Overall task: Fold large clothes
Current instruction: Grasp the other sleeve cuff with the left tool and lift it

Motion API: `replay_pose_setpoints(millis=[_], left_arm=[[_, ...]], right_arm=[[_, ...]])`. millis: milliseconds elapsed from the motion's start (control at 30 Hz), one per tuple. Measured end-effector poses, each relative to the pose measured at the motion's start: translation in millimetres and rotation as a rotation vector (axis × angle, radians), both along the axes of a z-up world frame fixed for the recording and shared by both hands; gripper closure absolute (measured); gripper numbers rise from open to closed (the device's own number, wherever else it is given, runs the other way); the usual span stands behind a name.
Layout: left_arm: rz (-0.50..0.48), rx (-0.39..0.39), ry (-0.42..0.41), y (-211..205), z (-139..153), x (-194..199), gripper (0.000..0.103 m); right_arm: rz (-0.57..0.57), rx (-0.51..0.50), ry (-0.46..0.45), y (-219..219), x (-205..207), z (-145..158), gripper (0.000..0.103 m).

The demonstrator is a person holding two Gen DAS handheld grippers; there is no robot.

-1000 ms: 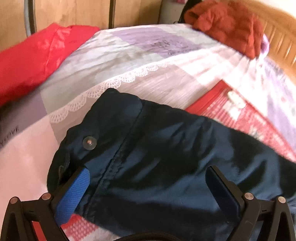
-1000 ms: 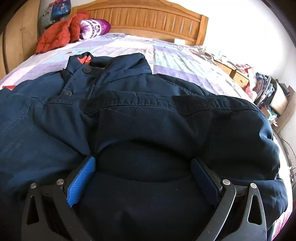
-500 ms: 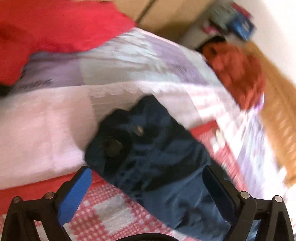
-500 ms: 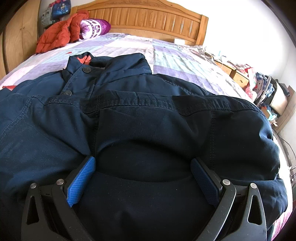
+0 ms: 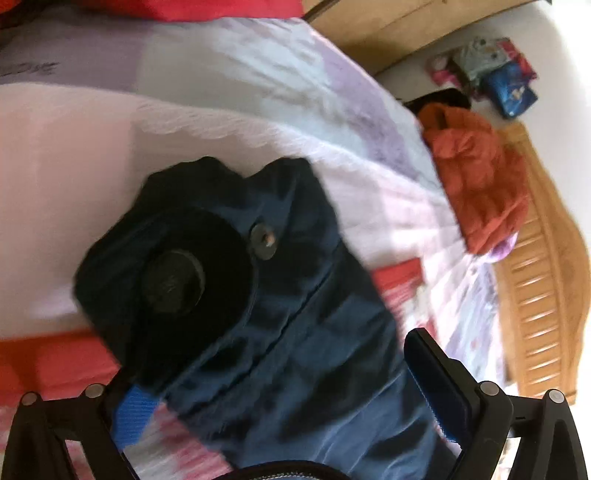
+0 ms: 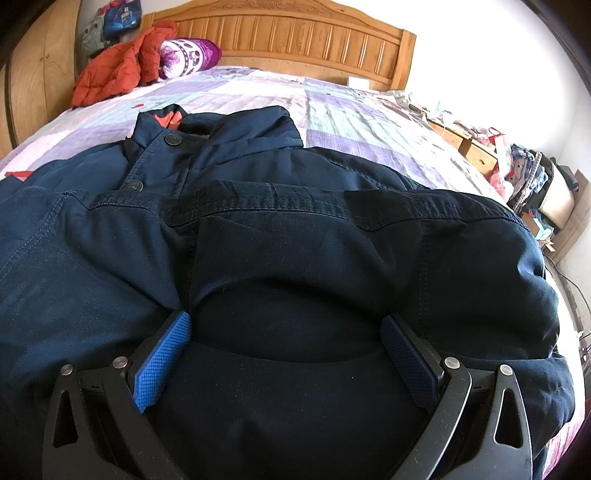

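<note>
My left hand-held gripper [image 5: 280,398]: jaws closing around cuff of dark navy cotton jacket [image 6: 295,229], pads not pressing yet, so sleeve can fold inward. Jacket lies spread on patchwork quilt bed [image 6: 351,107]. My right hand-held gripper [image 6: 288,354]: released, jaws wide, resting on folded bulge to steady it.

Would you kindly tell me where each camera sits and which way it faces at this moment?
Left wrist: on the left gripper, tilted down and rolled, over the navy jacket sleeve end; its jaws closing around cloth.
Right wrist: on the right gripper, looking across the jacket toward the headboard; fingers astride a fold.
Shared: jacket, orange coat, bedspread, headboard.
</note>
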State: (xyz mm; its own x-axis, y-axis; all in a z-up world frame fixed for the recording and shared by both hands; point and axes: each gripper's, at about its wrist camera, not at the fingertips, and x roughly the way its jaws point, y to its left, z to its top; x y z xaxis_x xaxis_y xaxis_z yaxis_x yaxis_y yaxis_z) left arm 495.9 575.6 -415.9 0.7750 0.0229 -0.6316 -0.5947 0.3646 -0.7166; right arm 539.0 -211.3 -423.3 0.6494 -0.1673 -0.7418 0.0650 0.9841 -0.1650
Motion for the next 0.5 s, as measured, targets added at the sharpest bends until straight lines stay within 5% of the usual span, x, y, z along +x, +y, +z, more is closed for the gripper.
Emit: replay_pose_setpoints(millis=[67,100,133,267,500], left_arm=[[-0.023,-0.002,-0.013,-0.5,3.1,7.0,0.040],[-0.034,-0.015,-0.029,-1.0,3.2,8.2,0.077],[-0.037,-0.017,-0.033,-1.5,3.3,8.3,0.084],[-0.053,0.102,0.040,0.1,19.5,3.6,0.091],[-0.077,0.170,0.010,-4.9,54.2,-3.9,0.092]], right_arm=[[0.000,-0.001,0.000,0.2,0.0,-0.1,0.000],[0.000,-0.001,0.000,0.3,0.0,-0.1,0.000],[-0.001,-0.002,0.000,0.4,0.1,-0.1,0.000],[-0.001,-0.002,0.001,0.4,0.2,-0.3,0.000],[-0.012,-0.059,0.014,9.0,1.0,7.4,0.000]])
